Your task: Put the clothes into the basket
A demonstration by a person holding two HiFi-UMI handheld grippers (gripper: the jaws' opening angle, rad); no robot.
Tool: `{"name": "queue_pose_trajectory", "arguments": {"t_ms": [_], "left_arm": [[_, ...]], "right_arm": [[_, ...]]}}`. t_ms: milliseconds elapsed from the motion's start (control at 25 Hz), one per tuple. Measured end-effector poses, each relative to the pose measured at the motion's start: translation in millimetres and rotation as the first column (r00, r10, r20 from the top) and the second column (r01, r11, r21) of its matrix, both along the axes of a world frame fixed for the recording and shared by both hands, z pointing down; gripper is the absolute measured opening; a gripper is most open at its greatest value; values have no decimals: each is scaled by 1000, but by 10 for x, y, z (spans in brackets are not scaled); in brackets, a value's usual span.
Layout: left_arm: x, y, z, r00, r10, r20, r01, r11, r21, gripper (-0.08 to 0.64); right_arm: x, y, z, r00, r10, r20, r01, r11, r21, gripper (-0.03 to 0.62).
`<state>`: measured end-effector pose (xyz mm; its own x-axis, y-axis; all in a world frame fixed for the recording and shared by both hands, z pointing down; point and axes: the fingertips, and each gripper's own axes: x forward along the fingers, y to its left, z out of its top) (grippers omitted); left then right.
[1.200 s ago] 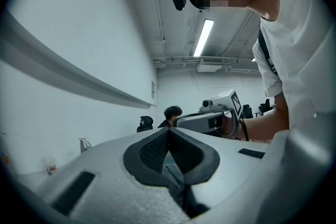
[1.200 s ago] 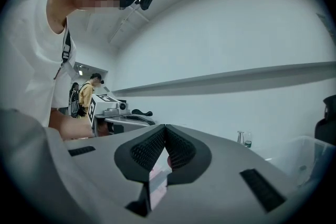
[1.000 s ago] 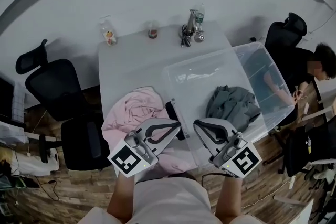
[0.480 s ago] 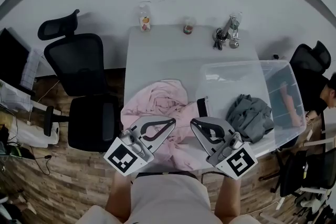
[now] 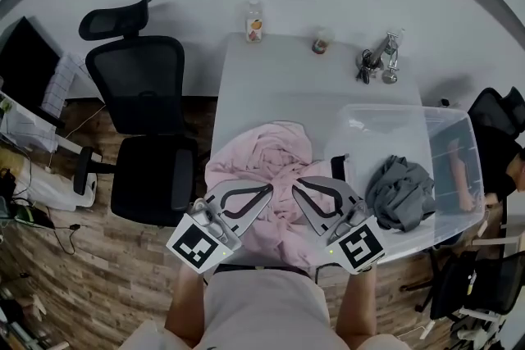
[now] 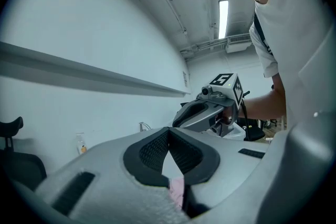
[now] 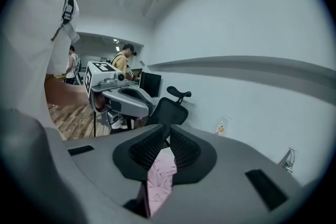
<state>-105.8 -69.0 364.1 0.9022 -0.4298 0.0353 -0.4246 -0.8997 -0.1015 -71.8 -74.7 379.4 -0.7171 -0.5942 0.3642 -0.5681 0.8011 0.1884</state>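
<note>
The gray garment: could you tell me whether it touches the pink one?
Apart. The head view shows the gray garment inside the clear bin and the pink garment outside on the table, with a gap between them.

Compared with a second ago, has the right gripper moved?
Yes: the right gripper shifted left, from over the basket to over the pink clothes.

Soft, crumpled cloth makes up the pink garment point(image 5: 262, 168) and the grey garment point(image 5: 402, 197). The basket point(image 5: 361, 123) is clear glossy plastic. The worktop point(image 5: 287, 86) looks smooth and matt, the floor point(image 5: 98, 275) wood-grained. The left tongs point(image 5: 267, 191) and right tongs point(image 5: 297, 186) are matt grey plastic with ribbed pads point(image 7: 144, 147).
</note>
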Motion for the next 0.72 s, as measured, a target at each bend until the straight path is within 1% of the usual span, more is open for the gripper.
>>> {"name": "queue_pose_trajectory", "arguments": {"t_ms": [160,240,360,480,600,720], "left_arm": [[-125,-38,89,999,-23,25,23,1000,3,5],[-169,-55,137,999,-30,38,30,1000,-1,5],[-224,-80,202,998,-38,49,38,999,-5,5],[-286,-127,295,997,-50,61,52,998,-26,5],[-346,-177,404,995,-56,84,60,997,-40,5],[-399,-216,500,994,-60,96,66,996,-57,5]], "right_arm": [[-137,-56,215,992,-40,-119,38,999,-17,97],[-186,-78,338,981,-61,-186,57,998,-24,133],[-283,-104,521,965,-74,-252,65,997,-45,185],[-375,-132,742,944,-95,-317,78,995,-68,235],[-443,-177,967,927,-111,-359,79,992,-102,278],[-491,-214,1184,926,-120,-359,70,986,-149,312]]}}
